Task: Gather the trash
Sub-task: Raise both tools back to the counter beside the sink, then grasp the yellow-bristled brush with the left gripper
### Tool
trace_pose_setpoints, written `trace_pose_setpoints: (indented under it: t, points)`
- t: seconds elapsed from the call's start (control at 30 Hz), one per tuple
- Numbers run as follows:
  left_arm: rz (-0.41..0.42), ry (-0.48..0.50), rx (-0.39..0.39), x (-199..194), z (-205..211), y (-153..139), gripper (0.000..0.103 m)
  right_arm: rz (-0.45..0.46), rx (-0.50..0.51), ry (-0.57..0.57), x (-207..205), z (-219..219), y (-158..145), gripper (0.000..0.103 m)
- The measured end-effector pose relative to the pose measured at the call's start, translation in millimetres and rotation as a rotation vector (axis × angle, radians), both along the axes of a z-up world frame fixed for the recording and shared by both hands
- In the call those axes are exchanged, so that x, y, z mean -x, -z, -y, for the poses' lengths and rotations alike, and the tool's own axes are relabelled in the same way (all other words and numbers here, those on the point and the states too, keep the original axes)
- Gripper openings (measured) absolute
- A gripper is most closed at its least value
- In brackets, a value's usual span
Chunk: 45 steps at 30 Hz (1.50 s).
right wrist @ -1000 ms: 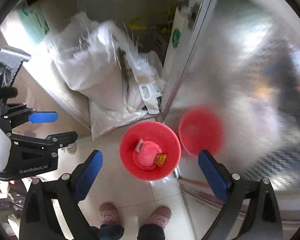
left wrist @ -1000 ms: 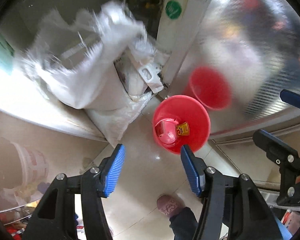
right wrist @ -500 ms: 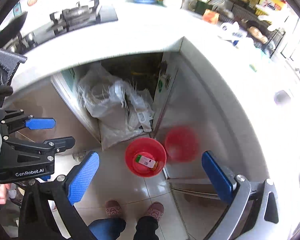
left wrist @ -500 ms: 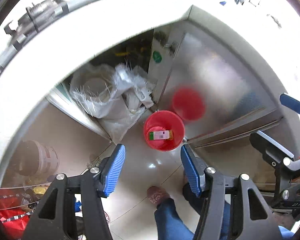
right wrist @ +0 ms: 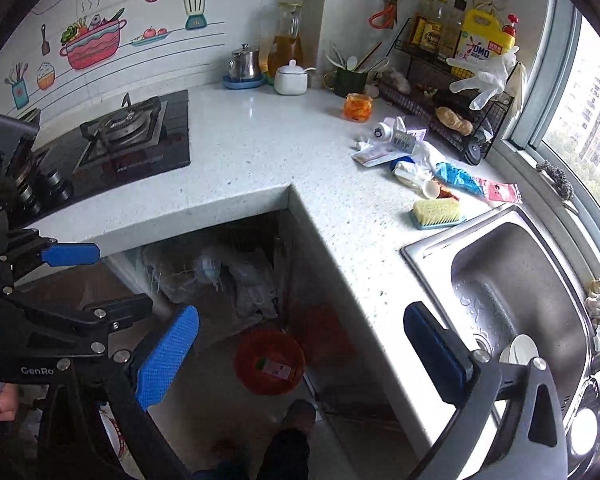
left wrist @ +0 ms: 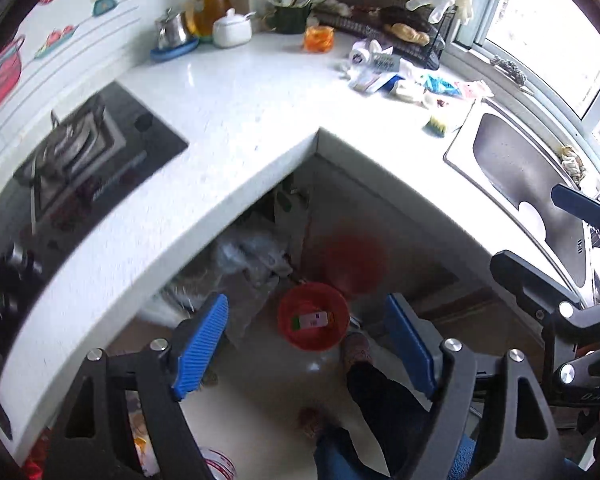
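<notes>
1. Trash (right wrist: 428, 164) lies strewn on the white surface (right wrist: 260, 152) near the sink (right wrist: 512, 280).
2. My left tongs (left wrist: 306, 338), just opening wider, and right tongs (right wrist: 300, 350) gape empty, now risen from the red bin (left wrist: 313, 316) on the floor, where a carton lies.
3. Remaining: crumpled wrappers, a bottle, an eggshell.

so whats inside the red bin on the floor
In the red bin lies a small carton with a green end and a white label, flat on the bottom. Anything beneath the carton is hidden, and its print is too small to read.
</notes>
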<state>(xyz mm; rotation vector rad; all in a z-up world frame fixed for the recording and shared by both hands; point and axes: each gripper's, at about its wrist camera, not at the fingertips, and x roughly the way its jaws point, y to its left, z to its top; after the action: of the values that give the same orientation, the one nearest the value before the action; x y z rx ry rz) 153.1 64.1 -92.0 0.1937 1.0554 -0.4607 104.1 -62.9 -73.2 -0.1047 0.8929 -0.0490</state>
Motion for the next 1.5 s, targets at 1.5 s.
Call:
trace_pose_setpoints:
  t: [1.5]
  points:
    - [-0.128, 0.518, -0.181, -185, 332, 76, 0.079, -0.185, -0.150, 0.402, -103, 261, 40, 0.103]
